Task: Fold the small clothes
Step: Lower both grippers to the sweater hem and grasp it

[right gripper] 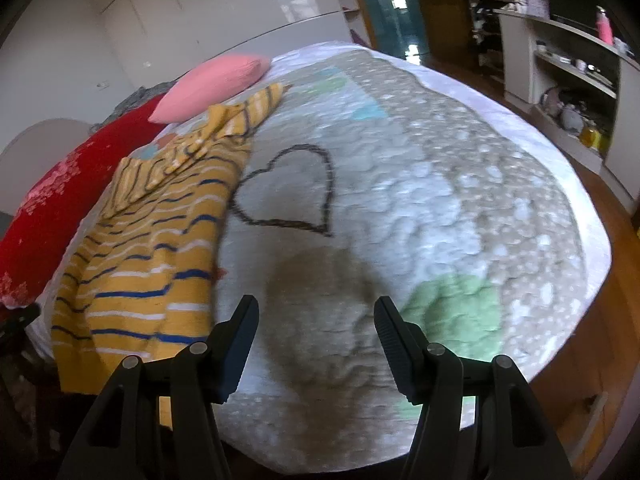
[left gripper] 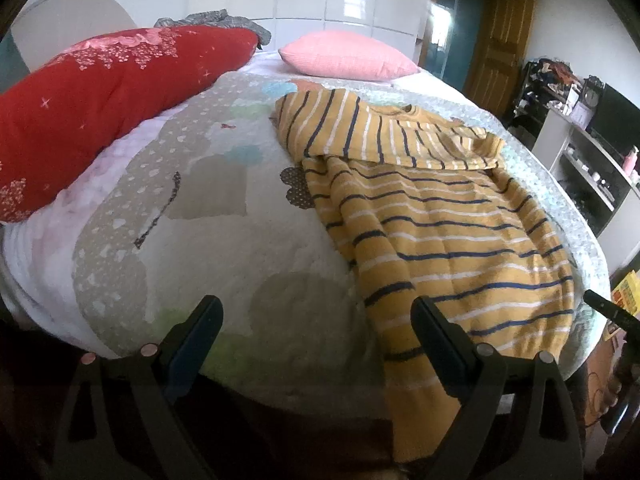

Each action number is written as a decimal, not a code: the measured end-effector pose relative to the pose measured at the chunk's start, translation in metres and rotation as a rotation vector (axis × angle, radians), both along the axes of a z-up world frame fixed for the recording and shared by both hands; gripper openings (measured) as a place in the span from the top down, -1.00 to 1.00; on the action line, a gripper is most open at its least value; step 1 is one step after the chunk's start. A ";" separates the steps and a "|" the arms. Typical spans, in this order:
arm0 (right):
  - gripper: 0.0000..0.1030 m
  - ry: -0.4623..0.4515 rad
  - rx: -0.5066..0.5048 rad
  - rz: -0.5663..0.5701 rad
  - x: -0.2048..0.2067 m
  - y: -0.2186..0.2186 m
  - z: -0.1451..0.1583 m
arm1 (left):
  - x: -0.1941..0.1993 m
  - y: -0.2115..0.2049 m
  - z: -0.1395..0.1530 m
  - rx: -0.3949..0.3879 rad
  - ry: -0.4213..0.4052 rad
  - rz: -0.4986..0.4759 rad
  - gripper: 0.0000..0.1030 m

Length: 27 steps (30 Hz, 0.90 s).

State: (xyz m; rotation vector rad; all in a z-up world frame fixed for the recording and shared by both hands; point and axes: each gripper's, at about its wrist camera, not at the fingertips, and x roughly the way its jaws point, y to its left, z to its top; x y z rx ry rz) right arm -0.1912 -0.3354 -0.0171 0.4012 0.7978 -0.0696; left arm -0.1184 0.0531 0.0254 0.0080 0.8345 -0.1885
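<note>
A small yellow garment with navy and white stripes [left gripper: 440, 216] lies spread on the bed's quilt, its hem hanging over the near edge and its upper part folded over toward the pillows. The right wrist view has the same garment [right gripper: 152, 248] on the left. My left gripper [left gripper: 316, 312] hovers open above the near bed edge, and its right finger stands over the garment's lower hem. My right gripper [right gripper: 316, 312] is open too, over bare quilt to the right of the garment, nothing between its fingers. The other gripper's tip [left gripper: 608, 308] shows at the right edge.
The patterned quilt [right gripper: 420, 184] with a heart outline covers the bed. A red duvet [left gripper: 100, 100] is bunched along the left side, a pink pillow [left gripper: 348, 56] at the head. Shelves with clutter [right gripper: 568, 92] and wooden floor [right gripper: 600, 208] lie to the right.
</note>
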 end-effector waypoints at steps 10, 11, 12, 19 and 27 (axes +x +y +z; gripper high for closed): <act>-0.28 0.062 -0.017 0.166 0.024 0.053 -0.010 | 0.008 -0.005 -0.025 -0.024 0.074 -0.013 -0.83; -0.28 0.066 -0.021 0.176 0.025 0.057 -0.011 | 0.008 -0.004 -0.026 -0.024 0.077 -0.011 -0.83; -0.28 0.071 -0.025 0.188 0.026 0.062 -0.012 | 0.007 -0.003 -0.027 -0.023 0.080 -0.007 -0.83; -0.33 0.088 -0.039 0.203 0.029 0.072 -0.014 | 0.005 0.001 -0.027 0.003 0.081 0.017 -0.83; -0.34 0.092 -0.031 0.202 0.032 0.072 -0.014 | 0.004 -0.004 -0.027 0.071 0.066 0.018 -0.83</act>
